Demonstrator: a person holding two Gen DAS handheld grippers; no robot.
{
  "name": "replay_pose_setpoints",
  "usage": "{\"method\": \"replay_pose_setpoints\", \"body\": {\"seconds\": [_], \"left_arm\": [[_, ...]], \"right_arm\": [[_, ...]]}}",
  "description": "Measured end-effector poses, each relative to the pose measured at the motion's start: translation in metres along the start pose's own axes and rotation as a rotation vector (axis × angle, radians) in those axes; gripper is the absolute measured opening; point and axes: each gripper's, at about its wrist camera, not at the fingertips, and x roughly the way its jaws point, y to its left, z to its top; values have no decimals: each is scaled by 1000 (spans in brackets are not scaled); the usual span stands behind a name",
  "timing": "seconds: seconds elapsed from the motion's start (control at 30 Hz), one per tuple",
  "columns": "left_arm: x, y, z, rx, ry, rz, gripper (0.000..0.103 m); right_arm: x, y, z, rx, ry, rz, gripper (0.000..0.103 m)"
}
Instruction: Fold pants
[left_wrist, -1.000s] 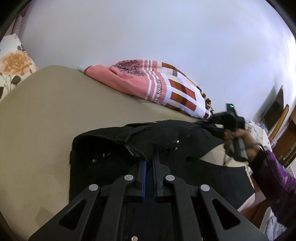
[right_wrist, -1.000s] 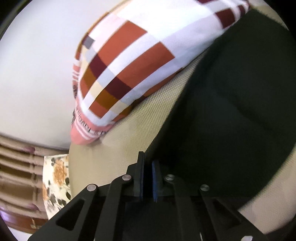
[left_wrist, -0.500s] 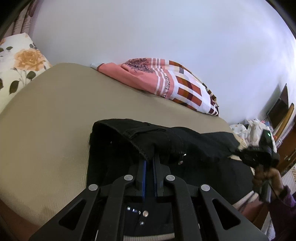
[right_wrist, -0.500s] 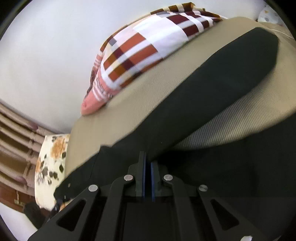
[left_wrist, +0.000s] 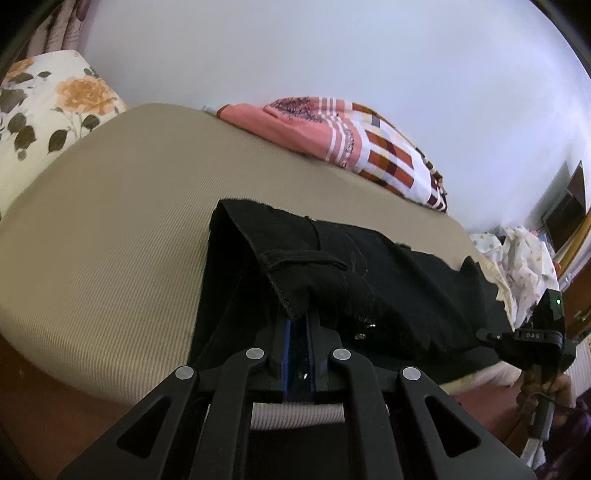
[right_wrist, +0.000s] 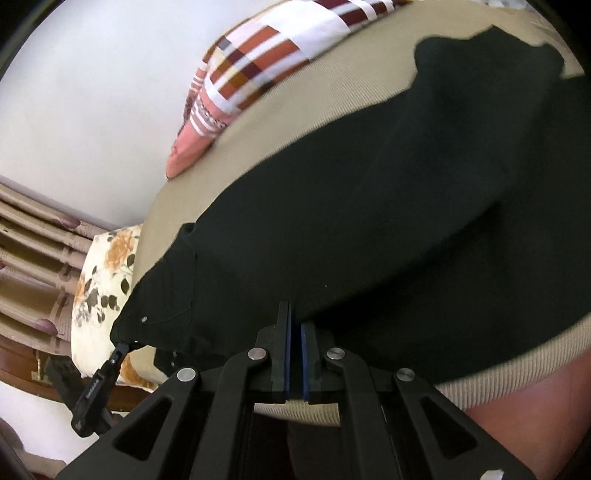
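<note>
Left wrist view alone shows the cluttered far corner and the right gripper. Black pants lie along the near edge of the beige mattress (plaid pillow at the wall). Both grippers pinch fabric, left gripper at the waistband. Since earlier, the pants were dragged toward the near edge.

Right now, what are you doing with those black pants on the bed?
A person is folding the black pants on the tan bed. The left gripper is shut on the waistband end, and the right gripper is shut on the pants' near edge. The pants lie stretched across the bed, beside a checked pillow.
</note>
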Motion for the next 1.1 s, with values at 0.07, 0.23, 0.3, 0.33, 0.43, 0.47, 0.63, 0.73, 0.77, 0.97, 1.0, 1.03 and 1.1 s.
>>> {"method": "replay_pose_setpoints", "body": {"seconds": [0.07, 0.23, 0.3, 0.33, 0.43, 0.47, 0.63, 0.73, 0.77, 0.97, 1.0, 1.03, 1.1], "left_arm": [[-2, 2, -6, 2, 10, 9, 8], [-4, 4, -16, 22, 16, 31, 9], [-1, 7, -19, 25, 25, 43, 9], [0, 9, -21, 32, 30, 56, 10], [3, 15, -29, 40, 62, 97, 13], [2, 17, -30, 39, 68, 103, 13], [-8, 26, -34, 30, 84, 201, 33], [-26, 36, -33, 11, 45, 330, 70], [-35, 41, -32, -12, 12, 346, 70], [-61, 8, -14, -4, -106, 248, 70], [-54, -7, -11, 26, -95, 209, 70], [-45, -20, -11, 53, -74, 164, 70], [-20, -44, -14, 102, -25, 97, 70]], "right_arm": [[0, -2, -7, 10, 10, 3, 4], [0, -9, -17, 29, 18, 5, 4], [3, -11, -19, 27, 22, 3, 4], [4, -11, -20, 23, 23, -1, 4], [7, -15, -21, 38, 31, 0, 4], [7, -16, -22, 37, 32, 0, 4], [10, -19, -21, 46, 37, 5, 4], [12, -21, -22, 51, 38, 12, 4], [12, -22, -22, 54, 39, 13, 4], [14, -26, -23, 52, 28, 43, 5], [13, -27, -23, 55, 26, 54, 6], [14, -29, -23, 56, 26, 65, 6], [13, -31, -24, 56, 18, 82, 8]]}}
